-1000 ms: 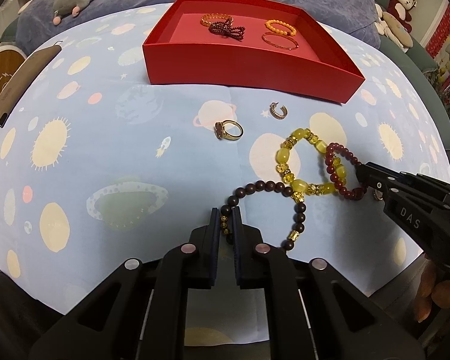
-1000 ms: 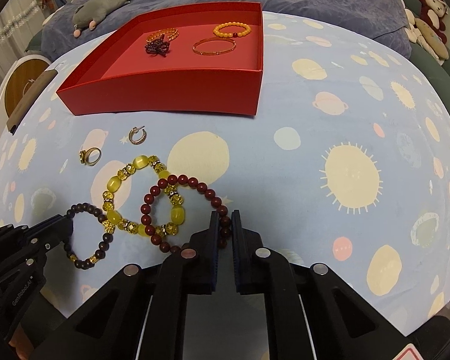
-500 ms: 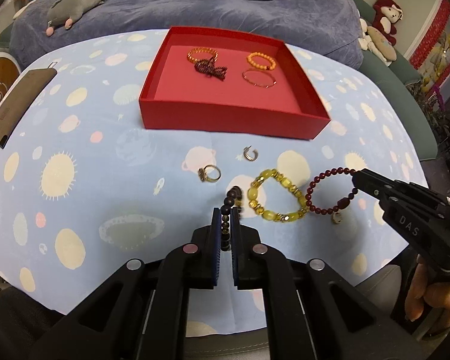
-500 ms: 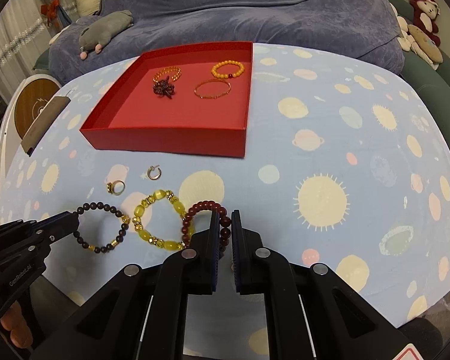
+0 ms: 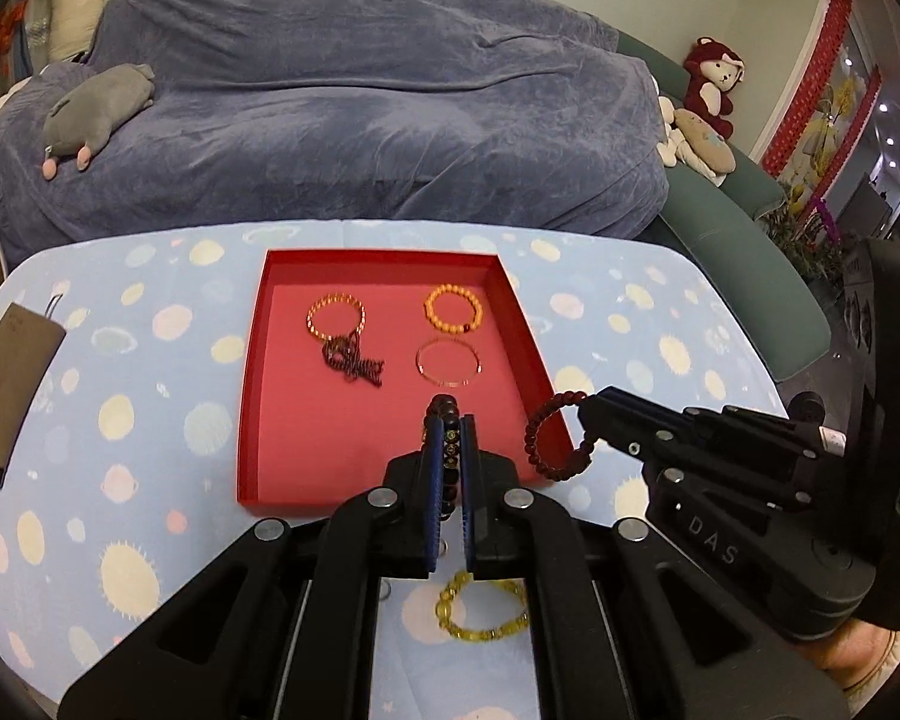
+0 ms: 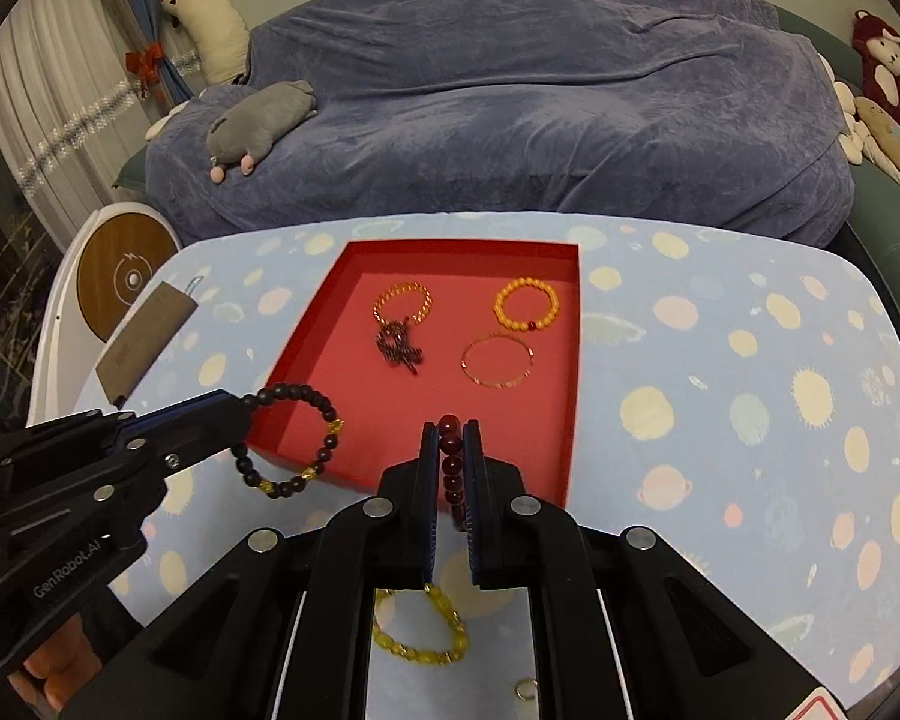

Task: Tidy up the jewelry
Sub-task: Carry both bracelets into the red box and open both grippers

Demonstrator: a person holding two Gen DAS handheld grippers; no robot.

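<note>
Left wrist view looks down its own jaws: the left gripper is clenched on a dark bead bracelet, which hangs from its tip over the near left corner of the red tray. The right gripper is clamped on a red bead bracelet, dangling by the tray's near right corner. Both pieces are off the tabletop, so I'd judge the step in hand is carrying them to the tray.

Ahead of both jaws, four pieces already lie in the tray: an amber bracelet, a dark tangled piece, an orange bead bracelet and a thin bangle. The next move, I'd guess, calls for bringing each bracelet over bare red floor short of those, then letting go low.

Behind the jaws, a yellow bracelet and a small ring wait on the tabletop.

Its cloth is pale blue with planets. Beyond sits a sofa under a blue-grey throw, with a grey plush.
</note>
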